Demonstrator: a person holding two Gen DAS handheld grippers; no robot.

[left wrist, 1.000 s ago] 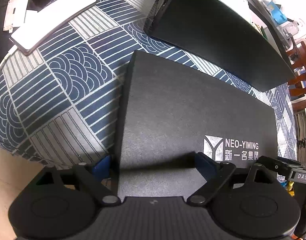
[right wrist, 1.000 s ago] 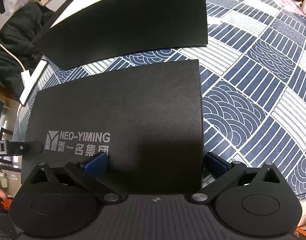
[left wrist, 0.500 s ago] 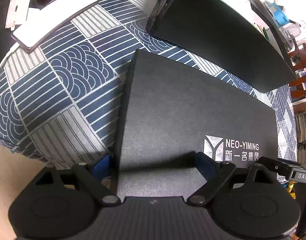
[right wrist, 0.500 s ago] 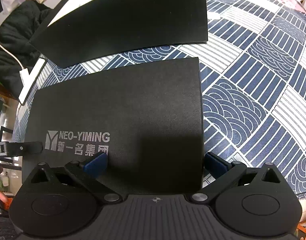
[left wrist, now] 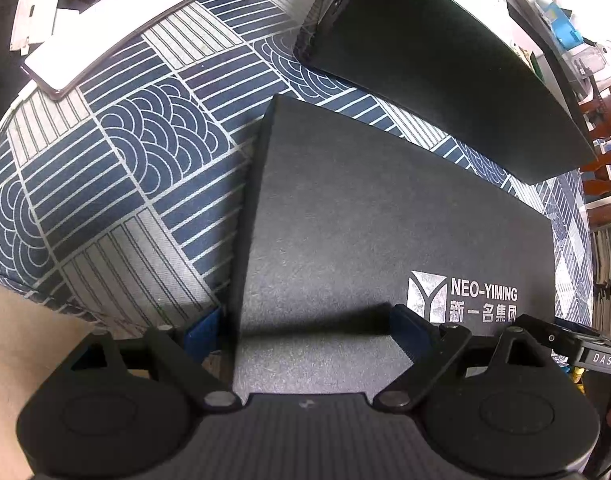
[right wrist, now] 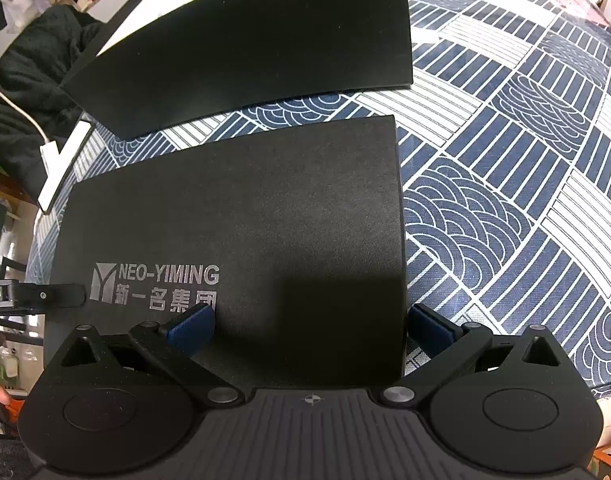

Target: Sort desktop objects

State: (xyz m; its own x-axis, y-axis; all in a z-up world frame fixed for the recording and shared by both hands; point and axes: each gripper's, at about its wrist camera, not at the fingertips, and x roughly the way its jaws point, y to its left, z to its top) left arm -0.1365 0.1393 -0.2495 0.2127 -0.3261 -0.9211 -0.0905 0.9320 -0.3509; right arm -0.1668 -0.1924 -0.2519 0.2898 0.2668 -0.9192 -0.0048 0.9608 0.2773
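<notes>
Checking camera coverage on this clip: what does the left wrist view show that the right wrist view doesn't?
Left wrist only: the whole face of the white phone, plus the plain black box's end wall. Right wrist only: a wide stretch of patterned tablecloth right of the boxes. Both: the NEO-YIMING box, each open claw straddling one of its near corners, left claw, right claw.

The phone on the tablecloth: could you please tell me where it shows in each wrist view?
Left wrist: the phone lies at upper left, screen up, near the table edge.
Right wrist: the phone is a thin sliver at the left edge.
Shared landmark: the NEO-YIMING box, between the phone and the right gripper's side.
</notes>
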